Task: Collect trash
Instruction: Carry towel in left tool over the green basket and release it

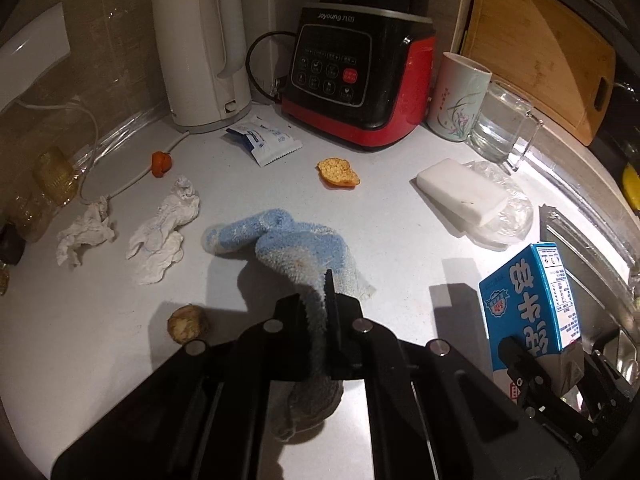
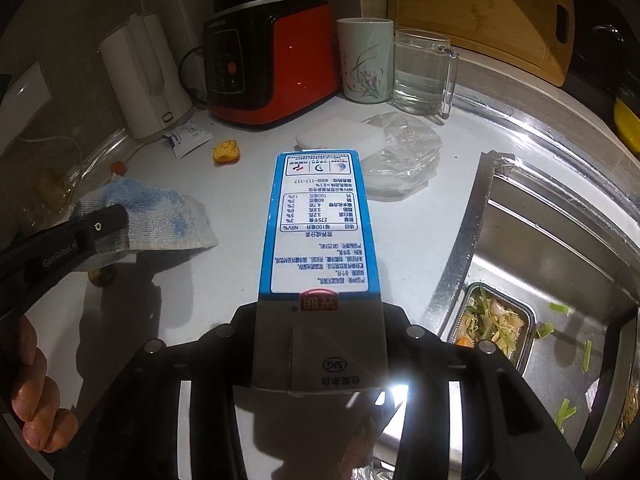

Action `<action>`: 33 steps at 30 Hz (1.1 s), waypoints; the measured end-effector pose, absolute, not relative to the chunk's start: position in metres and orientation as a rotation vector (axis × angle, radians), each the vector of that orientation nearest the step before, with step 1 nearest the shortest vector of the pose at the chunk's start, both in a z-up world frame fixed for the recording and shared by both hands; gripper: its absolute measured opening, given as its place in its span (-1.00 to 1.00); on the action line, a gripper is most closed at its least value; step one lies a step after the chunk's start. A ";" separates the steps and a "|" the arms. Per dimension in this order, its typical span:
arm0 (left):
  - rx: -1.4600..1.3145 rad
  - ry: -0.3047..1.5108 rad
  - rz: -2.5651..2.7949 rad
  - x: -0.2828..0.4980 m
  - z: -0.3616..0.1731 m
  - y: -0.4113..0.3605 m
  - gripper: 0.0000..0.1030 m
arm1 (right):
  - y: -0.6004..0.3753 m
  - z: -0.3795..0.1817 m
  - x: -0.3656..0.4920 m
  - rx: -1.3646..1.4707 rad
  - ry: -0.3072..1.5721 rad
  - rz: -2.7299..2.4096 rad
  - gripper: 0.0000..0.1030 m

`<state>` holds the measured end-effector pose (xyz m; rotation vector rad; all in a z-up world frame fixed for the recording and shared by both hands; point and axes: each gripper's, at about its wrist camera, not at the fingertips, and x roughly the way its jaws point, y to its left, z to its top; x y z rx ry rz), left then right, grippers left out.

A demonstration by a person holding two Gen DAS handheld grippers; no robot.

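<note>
- A white electric kettle stands at the back of the counter.
- A red-and-black blender base sits to its right, its cord looping behind.
- A flowered ceramic cup stands just beside a clear glass mug.
- A wooden cutting board leans upright behind them.
- A white sponge block lies on the counter.
- The steel sink holds a small strainer tray.
</note>
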<state>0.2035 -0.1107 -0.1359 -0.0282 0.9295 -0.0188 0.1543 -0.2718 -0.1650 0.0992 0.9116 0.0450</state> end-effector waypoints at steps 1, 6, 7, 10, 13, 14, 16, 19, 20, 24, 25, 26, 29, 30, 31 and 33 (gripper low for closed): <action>-0.029 0.923 -0.030 0.197 -0.130 -0.111 -0.92 | -0.272 -0.161 0.149 0.101 0.906 0.041 -0.18; -0.018 0.892 -0.090 0.160 -0.107 -0.113 -0.92 | -0.273 -0.141 0.117 0.102 0.875 0.027 -0.18; -0.018 0.888 -0.109 0.151 -0.102 -0.113 -0.92 | -0.273 -0.136 0.109 0.101 0.868 0.023 -0.18; -0.004 0.868 -0.158 0.119 -0.088 -0.112 -0.92 | -0.273 -0.121 0.084 0.108 0.849 0.011 -0.18; 0.005 0.862 -0.207 0.086 -0.076 -0.108 -0.92 | -0.271 -0.107 0.057 0.111 0.834 -0.001 -0.18; 0.005 0.863 -0.230 0.076 -0.073 -0.106 -0.92 | -0.269 -0.103 0.048 0.109 0.828 -0.006 -0.18; 0.018 0.864 -0.260 0.056 -0.069 -0.104 -0.92 | -0.266 -0.096 0.028 0.108 0.817 -0.017 -0.18; 0.046 0.870 -0.309 0.027 -0.068 -0.099 -0.92 | -0.260 -0.090 -0.002 0.106 0.810 -0.039 -0.18; 0.053 0.872 -0.327 0.019 -0.068 -0.097 -0.92 | -0.257 -0.089 -0.012 0.106 0.810 -0.048 -0.18; 0.087 0.882 -0.401 -0.015 -0.071 -0.092 -0.92 | -0.249 -0.094 -0.049 0.112 0.823 -0.093 -0.18; 0.097 0.886 -0.423 -0.022 -0.073 -0.091 -0.92 | -0.247 -0.096 -0.058 0.121 0.827 -0.102 -0.18; 0.106 0.890 -0.441 -0.029 -0.075 -0.091 -0.92 | -0.246 -0.098 -0.067 0.130 0.833 -0.114 -0.18; 0.133 0.906 -0.497 -0.048 -0.082 -0.091 -0.92 | -0.242 -0.104 -0.092 0.144 0.848 -0.153 -0.18; 0.141 0.913 -0.514 -0.055 -0.084 -0.091 -0.92 | -0.241 -0.105 -0.099 0.151 0.851 -0.162 -0.18; 0.149 0.919 -0.531 -0.061 -0.087 -0.091 -0.92 | -0.240 -0.107 -0.108 0.156 0.855 -0.171 -0.18; 0.167 0.928 -0.558 -0.072 -0.091 -0.092 -0.92 | -0.237 -0.110 -0.122 0.160 0.860 -0.185 -0.18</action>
